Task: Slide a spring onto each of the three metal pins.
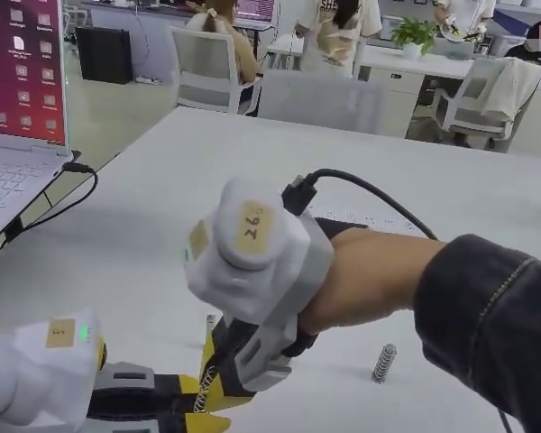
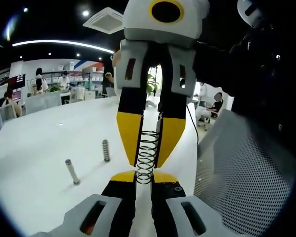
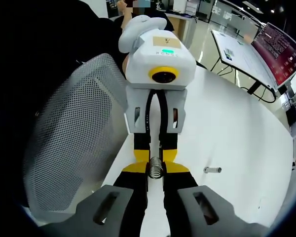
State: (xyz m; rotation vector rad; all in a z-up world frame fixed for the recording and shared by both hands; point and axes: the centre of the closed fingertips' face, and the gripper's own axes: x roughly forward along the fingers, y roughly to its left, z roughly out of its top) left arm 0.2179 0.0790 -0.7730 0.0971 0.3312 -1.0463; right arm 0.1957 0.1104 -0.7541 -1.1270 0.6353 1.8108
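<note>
A steel spring is pinched between the yellow fingers of my right gripper, which comes down from the top of the left gripper view. Its lower end reaches the tips of my left gripper, whose jaws are closed on what looks like a thin metal pin running through the spring. In the head view the two grippers meet tip to tip at the table's near edge, right gripper over left gripper. Another pin wearing a spring stands on the white table. A bare pin stands beside it.
An open laptop with a black cable sits at the table's left edge. A grey mesh chair back is close to the near edge. People and office chairs are beyond the far side.
</note>
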